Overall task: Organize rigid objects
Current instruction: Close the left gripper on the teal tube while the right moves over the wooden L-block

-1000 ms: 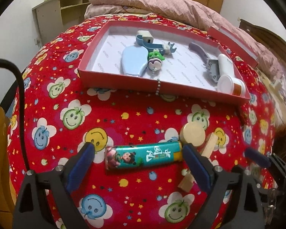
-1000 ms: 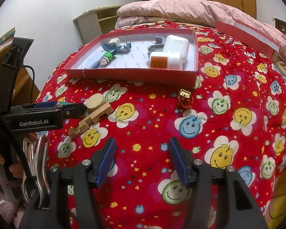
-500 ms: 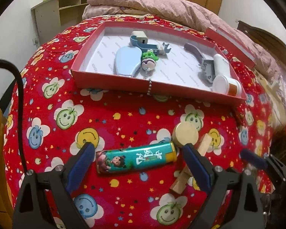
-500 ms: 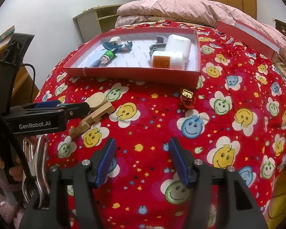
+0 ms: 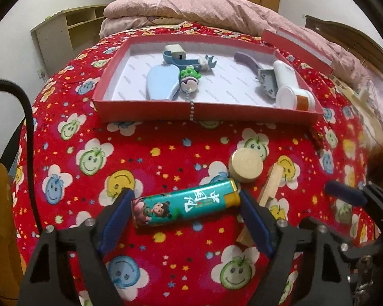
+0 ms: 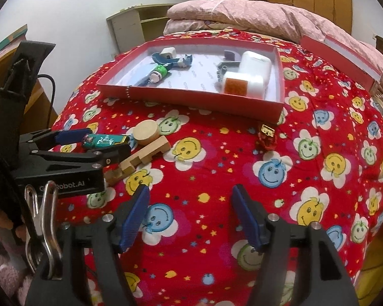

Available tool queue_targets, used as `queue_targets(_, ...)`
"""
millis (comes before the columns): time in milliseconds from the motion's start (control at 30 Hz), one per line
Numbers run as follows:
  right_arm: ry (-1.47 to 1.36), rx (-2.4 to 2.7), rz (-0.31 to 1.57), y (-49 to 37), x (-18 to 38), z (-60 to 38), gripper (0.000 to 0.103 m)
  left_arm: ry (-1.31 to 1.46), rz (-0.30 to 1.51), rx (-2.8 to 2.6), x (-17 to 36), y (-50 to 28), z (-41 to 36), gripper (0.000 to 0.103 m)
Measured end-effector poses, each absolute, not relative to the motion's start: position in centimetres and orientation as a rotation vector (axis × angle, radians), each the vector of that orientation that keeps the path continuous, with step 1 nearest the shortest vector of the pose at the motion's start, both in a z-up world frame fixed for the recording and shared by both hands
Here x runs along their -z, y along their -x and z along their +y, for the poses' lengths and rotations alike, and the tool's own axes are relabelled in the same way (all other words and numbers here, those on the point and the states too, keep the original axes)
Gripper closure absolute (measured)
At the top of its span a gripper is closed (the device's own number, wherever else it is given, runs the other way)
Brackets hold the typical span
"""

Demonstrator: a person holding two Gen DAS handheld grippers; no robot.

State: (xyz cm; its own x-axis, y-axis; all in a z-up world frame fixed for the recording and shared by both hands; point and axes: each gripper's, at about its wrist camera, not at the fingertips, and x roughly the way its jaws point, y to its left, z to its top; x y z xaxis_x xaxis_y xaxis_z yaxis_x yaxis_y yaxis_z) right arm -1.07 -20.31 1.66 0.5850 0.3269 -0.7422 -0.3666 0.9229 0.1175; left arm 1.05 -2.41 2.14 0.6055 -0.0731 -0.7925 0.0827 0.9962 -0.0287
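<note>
A teal cartoon-printed lighter (image 5: 186, 206) lies crosswise on the red smiley quilt. My left gripper (image 5: 186, 199) straddles it lengthwise, jaws closing, and the blue pads meet both of its ends. The right wrist view shows the same lighter (image 6: 104, 140) between the left gripper's fingers (image 6: 71, 136). A round wooden disc (image 5: 246, 165) and a notched wooden block (image 5: 272, 186) lie just right of it. My right gripper (image 6: 189, 191) hovers over bare quilt, jaws opening, with nothing between them. A small red and gold object (image 6: 266, 137) lies near the box's front corner.
A shallow red box (image 5: 209, 113) sits further back, holding a blue brush, a keychain toy whose chain hangs over the front wall, a white charger, a grey tool and white bottles. Its lid (image 6: 339, 51) lies at the back right beside a pink duvet. A shelf stands at the back left.
The left jaws have narrowed onto the ends of the lighter. The right jaws have spread wider. Both hands stayed almost in place.
</note>
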Motion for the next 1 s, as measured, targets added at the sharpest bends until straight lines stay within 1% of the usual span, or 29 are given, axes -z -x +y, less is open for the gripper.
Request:
queue_targets(67, 0.05, -0.429, 0.859, 1.0, -1.7, -20.0, 0.033, -0.022, 0.906, 0.084, -2.5, -0.8, -1.9, 0.017)
queue_targets(133, 0.061, -0.465, 0.86, 1.0, -1.7, -19.5, 0.023, -0.027, 0.896, 0.068, -2.9, -0.6, -1.2, 0.017)
queue_targets(267, 0.12, -0.526, 0.846, 1.0, -1.7, -17.7, 0.013, -0.003, 0.892, 0.044, -3.2, -0.2, 0.5, 0.017)
queue_targets(333, 0.149, -0.548, 0.841, 0.7, -1.5, -16.9, 0.006, 0.014, 0.889, 0.029, -3.3, 0.0, 1.4, 0.017)
queue_targets(400, 0.17, -0.548, 0.843, 0.3, -1.3, -16.2, 0.003, 0.032, 0.884, 0.024, -3.4, 0.2, 2.1, 0.017)
queue_targets(767, 0.238, -0.576, 0.841, -1.9, -0.8, -14.4, 0.001, 0.036, 0.882, 0.033, -3.2, -0.2, 2.5, 0.017)
queue_targets(867, 0.233, -0.562, 0.83, -1.7, -0.7, -14.4, 0.003, 0.03, 0.874, 0.032, -3.4, 0.0, 2.7, 0.017)
queue_targets(900, 0.231, -0.555, 0.821, -1.6, -0.7, -14.5, 0.007, 0.022, 0.873, 0.028, -3.4, 0.0, 2.7, 0.017)
queue_targets(933, 0.231, -0.546, 0.812, -1.6, -0.7, -14.6, 0.015, 0.02, 0.87, 0.023, -3.4, 0.0, 2.8, 0.017)
queue_targets(1000, 0.237, -0.52, 0.799, -1.7, -0.9, -14.9, 0.024, 0.026, 0.874, 0.02, -3.4, -0.2, 2.9, 0.017)
